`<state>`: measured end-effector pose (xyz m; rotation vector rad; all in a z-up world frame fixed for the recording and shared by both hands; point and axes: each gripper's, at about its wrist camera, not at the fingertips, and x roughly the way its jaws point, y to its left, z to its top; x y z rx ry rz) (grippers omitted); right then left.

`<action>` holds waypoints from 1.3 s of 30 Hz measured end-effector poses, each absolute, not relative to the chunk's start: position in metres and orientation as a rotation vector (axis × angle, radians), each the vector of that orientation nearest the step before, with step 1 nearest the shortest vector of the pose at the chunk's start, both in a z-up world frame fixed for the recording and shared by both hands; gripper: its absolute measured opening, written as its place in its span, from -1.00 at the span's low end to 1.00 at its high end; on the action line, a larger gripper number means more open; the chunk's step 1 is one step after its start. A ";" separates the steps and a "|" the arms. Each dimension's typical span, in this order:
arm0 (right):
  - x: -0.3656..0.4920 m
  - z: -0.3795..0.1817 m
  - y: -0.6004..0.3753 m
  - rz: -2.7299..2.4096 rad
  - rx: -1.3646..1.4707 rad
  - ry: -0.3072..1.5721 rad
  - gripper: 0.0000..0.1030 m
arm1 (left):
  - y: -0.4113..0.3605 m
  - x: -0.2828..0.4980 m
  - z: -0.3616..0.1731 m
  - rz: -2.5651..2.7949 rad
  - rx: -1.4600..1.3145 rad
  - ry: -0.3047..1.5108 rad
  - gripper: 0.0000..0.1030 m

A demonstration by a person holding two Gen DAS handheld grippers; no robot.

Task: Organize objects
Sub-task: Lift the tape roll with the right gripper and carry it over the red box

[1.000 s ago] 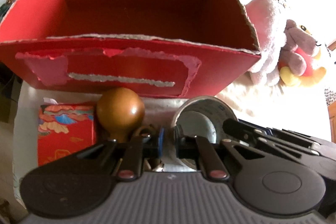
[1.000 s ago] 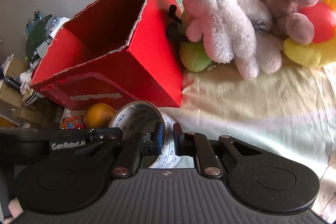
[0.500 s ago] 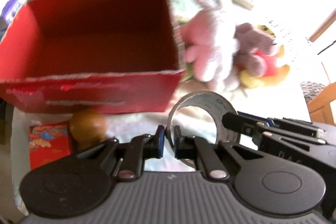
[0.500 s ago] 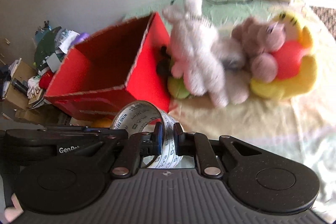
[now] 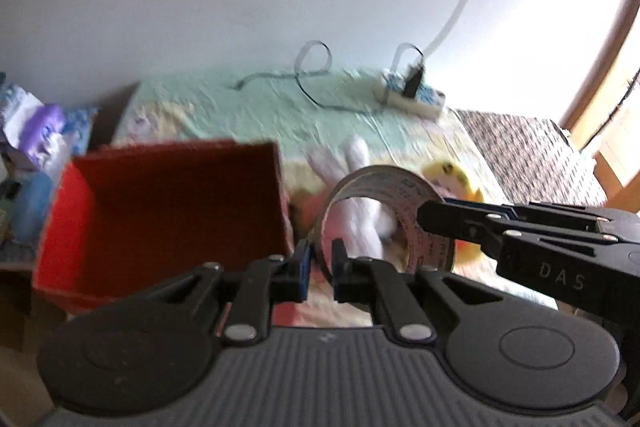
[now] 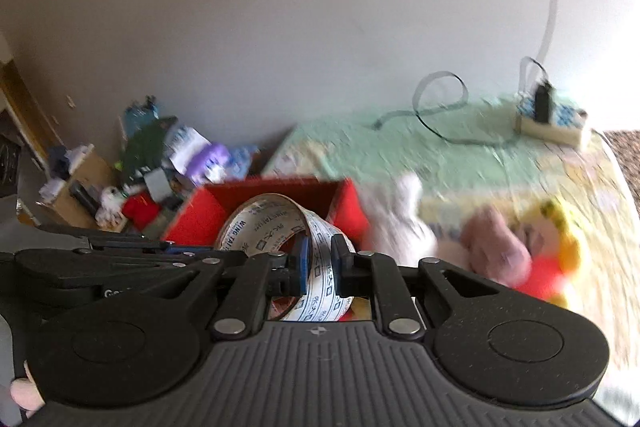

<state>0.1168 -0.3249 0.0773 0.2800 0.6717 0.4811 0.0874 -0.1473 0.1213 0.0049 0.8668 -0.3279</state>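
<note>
Item: white printed tape roll [image 5: 384, 223], clamped by both left tool [image 5: 318, 267] and right tool [image 6: 318, 263]; we carry it level over open red cardboard box [image 5: 168, 211], releasing together.

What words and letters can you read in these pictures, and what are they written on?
"DAS" on the side of the right gripper, seen from the left camera.
"WING TAI" on the inside of the tape roll; the rest of its print is too blurred to read.
"Ge", cut off, on the left gripper, seen from the right camera.
Print on the power strip is too blurred.
</note>
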 end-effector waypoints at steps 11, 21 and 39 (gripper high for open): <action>0.201 0.076 -0.244 0.496 0.215 0.775 -0.75 | -0.085 0.182 0.138 -0.281 0.060 0.930 -0.94; 0.257 0.013 -0.182 0.371 0.100 1.013 -0.76 | -0.062 0.266 0.046 -0.325 0.102 1.144 -0.94; 0.295 -0.029 -0.150 0.252 -0.124 1.112 -0.76 | -0.044 0.316 -0.035 -0.451 -0.088 1.341 -0.90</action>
